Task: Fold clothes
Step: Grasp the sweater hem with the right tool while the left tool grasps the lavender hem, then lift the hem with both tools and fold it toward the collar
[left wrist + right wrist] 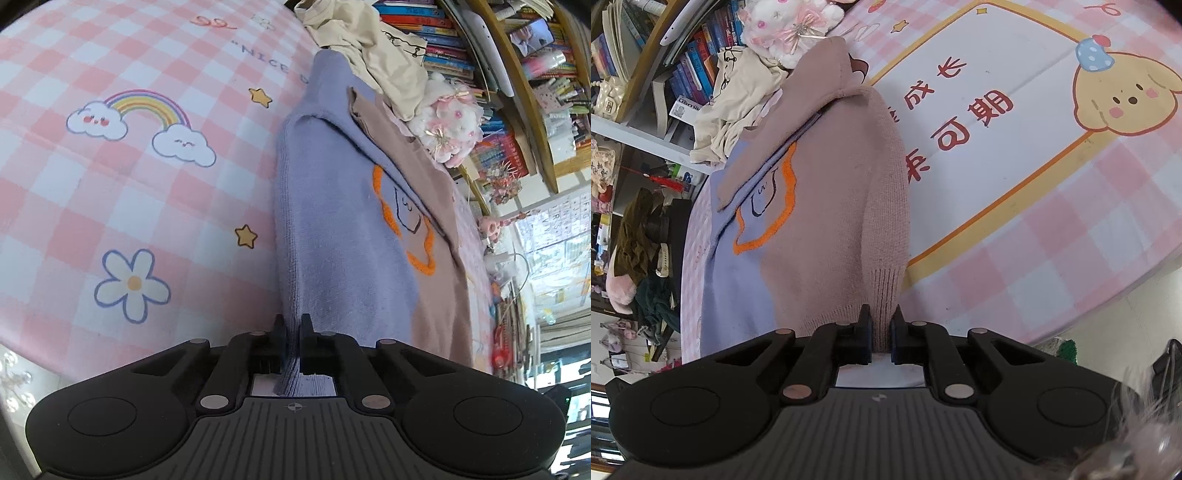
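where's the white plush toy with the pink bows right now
Past the sweater's far end at the bed's edge, beside the crumpled cream garment: the plush toy, against the bookshelf.

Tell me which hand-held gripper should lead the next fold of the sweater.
Neither clearly: the left hand-held gripper is shut on the sweater's purple hem corner and the right hand-held gripper on its pink one. They should probably lift together.
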Tool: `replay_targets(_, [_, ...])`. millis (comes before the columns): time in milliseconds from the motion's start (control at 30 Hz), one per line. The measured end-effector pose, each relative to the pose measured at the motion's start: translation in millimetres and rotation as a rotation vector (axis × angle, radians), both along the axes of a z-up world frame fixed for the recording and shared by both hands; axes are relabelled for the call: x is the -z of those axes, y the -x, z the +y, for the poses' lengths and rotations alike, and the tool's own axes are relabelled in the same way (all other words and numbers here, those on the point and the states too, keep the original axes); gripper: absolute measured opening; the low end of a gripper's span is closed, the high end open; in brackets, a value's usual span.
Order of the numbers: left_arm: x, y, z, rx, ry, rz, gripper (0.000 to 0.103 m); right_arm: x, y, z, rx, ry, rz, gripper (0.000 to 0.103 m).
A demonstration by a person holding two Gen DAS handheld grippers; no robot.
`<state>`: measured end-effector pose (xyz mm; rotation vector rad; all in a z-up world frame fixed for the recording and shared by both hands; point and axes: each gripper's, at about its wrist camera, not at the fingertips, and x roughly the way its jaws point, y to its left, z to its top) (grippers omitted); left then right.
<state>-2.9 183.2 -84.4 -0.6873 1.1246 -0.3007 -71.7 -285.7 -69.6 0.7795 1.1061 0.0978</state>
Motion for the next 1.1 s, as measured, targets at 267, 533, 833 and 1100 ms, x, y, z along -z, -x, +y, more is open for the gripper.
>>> replay_targets(267, [-6.9,18.3,12.2,0.032,0.070,0.036,0.004,-20.5,19.7,-9.8,-0.041,-0.022,0.009,0.008])
replay_targets(533, [-3.3,47.4,16.2,0.069,0.115,0.095,0.004,-26.0,47.6,-9.4,-0.089,-0.017,0.084,0.008])
replay_targets(833, [-42.1,24.9,24.0,-0.022,0.339,-0.058,0.004,-66.5,29.1,-23.2,-0.035,-0.158,-0.105,0.008])
replay_targets(1100, [-76.2,-48.5,22.0,-0.226,0.540,-0.254,0.004,-100.1,-53.9,-34.7,0.120,-0.245,-0.368,0.008])
